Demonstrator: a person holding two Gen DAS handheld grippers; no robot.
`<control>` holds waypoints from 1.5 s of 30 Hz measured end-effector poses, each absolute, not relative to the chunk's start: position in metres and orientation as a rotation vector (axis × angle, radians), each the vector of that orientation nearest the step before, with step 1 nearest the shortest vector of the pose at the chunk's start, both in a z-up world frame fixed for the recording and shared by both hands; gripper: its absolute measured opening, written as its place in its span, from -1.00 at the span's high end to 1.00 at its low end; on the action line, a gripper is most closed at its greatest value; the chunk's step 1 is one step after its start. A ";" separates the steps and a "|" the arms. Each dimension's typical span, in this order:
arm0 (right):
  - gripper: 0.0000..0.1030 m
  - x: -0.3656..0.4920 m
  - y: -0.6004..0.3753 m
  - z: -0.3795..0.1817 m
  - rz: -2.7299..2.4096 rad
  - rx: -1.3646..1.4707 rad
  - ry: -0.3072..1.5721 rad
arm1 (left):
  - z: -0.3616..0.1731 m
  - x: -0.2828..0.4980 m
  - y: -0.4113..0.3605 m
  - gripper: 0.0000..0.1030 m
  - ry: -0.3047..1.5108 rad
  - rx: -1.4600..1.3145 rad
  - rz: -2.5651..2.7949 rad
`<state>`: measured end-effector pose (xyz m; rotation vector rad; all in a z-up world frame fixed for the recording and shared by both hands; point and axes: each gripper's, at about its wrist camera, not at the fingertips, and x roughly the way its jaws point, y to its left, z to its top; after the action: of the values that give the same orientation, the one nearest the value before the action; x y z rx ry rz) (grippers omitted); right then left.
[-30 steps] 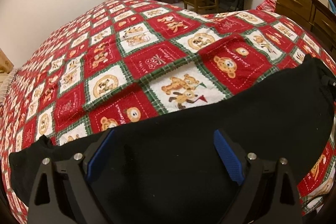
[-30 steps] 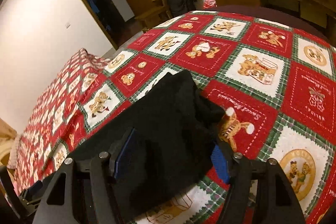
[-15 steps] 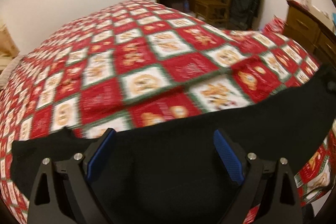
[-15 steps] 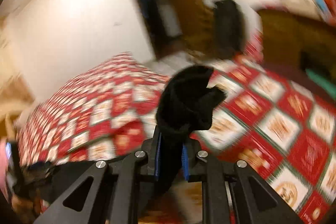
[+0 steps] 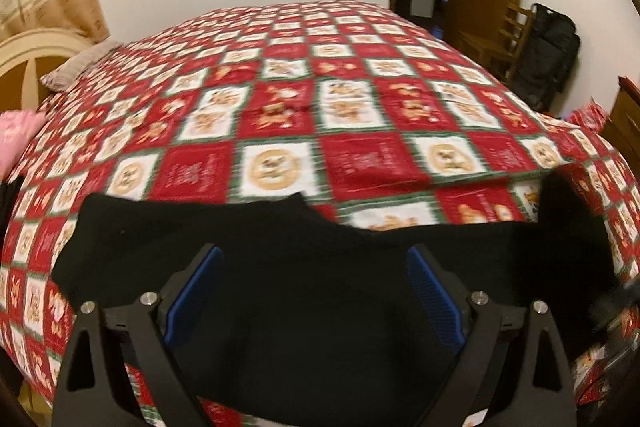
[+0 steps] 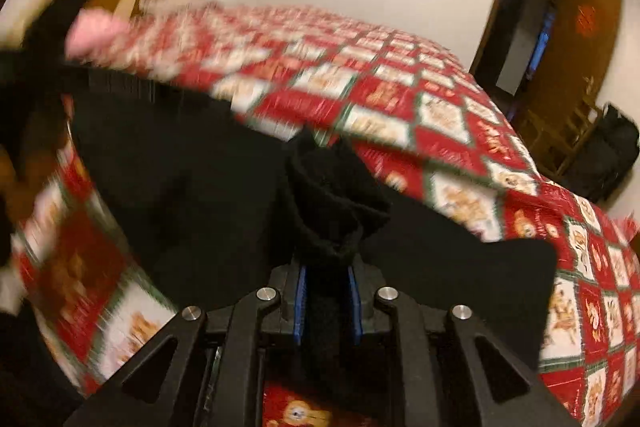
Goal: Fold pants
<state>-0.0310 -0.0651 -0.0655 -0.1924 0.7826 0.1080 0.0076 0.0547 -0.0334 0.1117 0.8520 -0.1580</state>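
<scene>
The bed [image 5: 360,99] carries a red and white checked quilt [image 5: 280,115], and the black pants [image 5: 320,307] lie spread over its near edge. The left gripper [image 5: 314,291] hovers above the cloth with its blue fingers [image 5: 192,291] wide apart, while the right gripper [image 6: 326,301] has its fingers pressed together on a bunched fold of the pants

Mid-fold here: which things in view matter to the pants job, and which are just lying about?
Job:
black pants
right claw, shut on a bunch of the pants
left claw, open over them
bedspread

Lying about:
pink pillow
wooden chair
black bag
</scene>
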 end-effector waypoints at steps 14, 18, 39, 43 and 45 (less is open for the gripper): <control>-0.29 -0.050 -0.101 -0.011 0.334 0.102 0.702 | -0.049 0.011 0.050 -0.85 0.880 0.143 -0.228; -0.21 -0.031 -0.084 -0.023 0.321 0.019 0.731 | -0.054 0.016 0.046 -0.85 0.903 0.146 -0.203; 0.85 -0.039 -0.068 -0.031 0.420 -0.053 0.756 | -0.056 0.020 0.032 -0.86 0.897 0.265 -0.127; 0.85 -0.044 -0.051 -0.056 0.444 -0.109 0.818 | -0.055 0.020 0.031 -0.85 0.892 0.268 -0.121; 0.84 -0.040 -0.047 -0.068 0.457 -0.088 0.850 | -0.055 0.021 0.030 -0.85 0.890 0.266 -0.120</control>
<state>-0.0404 -0.0472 -0.0679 -0.0883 0.8496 0.4569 0.0208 0.0302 -0.0547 0.2661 0.8901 -0.1196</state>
